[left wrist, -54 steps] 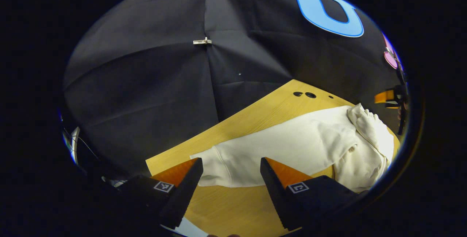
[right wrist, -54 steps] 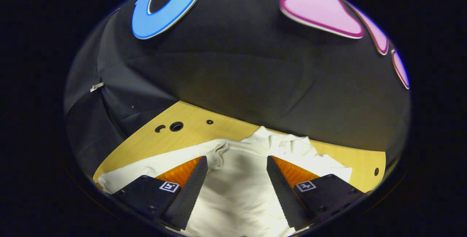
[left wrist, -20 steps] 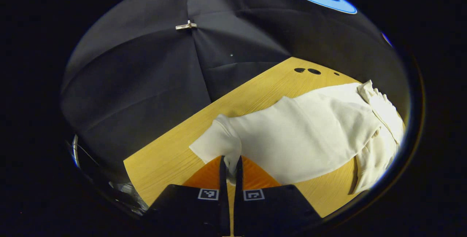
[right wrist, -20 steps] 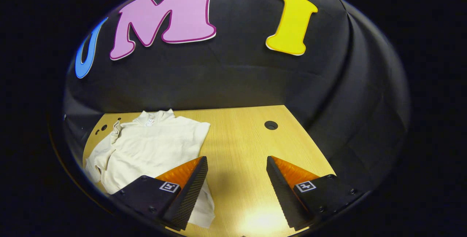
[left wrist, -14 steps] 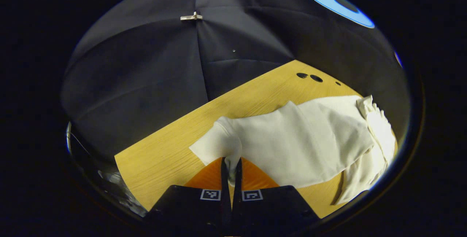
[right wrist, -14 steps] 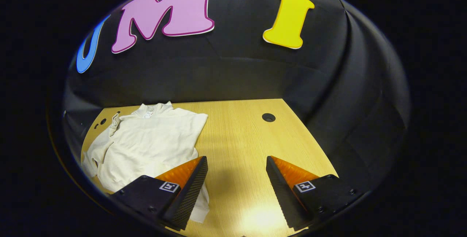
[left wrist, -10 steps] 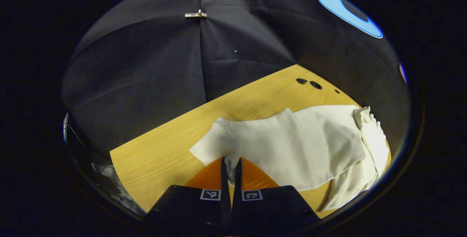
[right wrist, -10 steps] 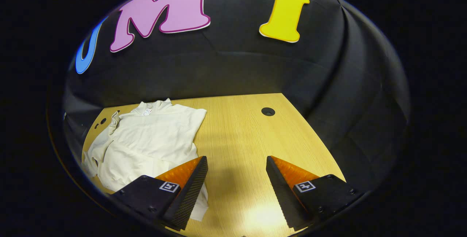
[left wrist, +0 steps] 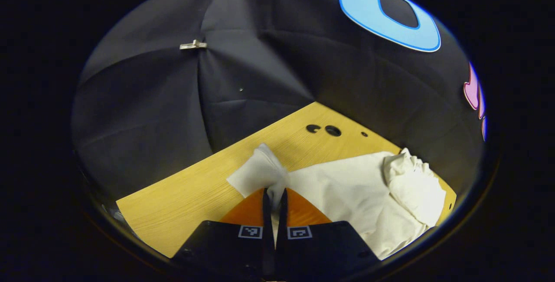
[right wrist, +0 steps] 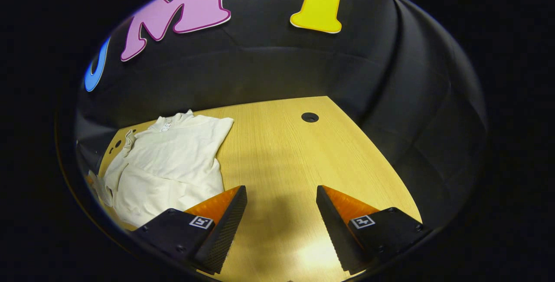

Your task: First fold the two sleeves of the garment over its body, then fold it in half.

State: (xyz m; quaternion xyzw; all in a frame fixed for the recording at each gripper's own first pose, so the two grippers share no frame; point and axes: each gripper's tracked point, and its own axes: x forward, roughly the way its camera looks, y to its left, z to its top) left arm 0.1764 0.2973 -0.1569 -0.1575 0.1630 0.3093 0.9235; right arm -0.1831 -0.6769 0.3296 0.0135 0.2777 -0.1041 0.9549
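Pinching a fold of cream cloth between its closed fingers, the left hand-held gripper (left wrist: pixel 273 195) holds the sleeve end of the garment (left wrist: pixel 355 195) lifted just above the wooden worktop (left wrist: pixel 186 199). In the left gripper view, the sleeve (left wrist: pixel 260 171) stands up as a small peak right in front of the fingers, and the rest of the garment lies flat behind it, with a bunched, rumpled part at the far right near the worktop's edge.

Compared with half a second ago, the sleeve has been carried inward: then it stretched out long across the wood, and now it looks shorter and drawn up toward the garment's body. This suggests the left sleeve fold is under way but not yet laid down.

In the right gripper view, the right hand-held gripper (right wrist: pixel 281 212) is spread wide with nothing between its fingers, over bare worktop (right wrist: pixel 295 156). The garment (right wrist: pixel 169 165) lies to its left, well apart from the fingertips. Over the last few seconds this gripper has drawn away from the cloth, which then lay between its fingers.

Judging from this, the sleeve on the other side seems already folded over, and the fold in half remains to be done.
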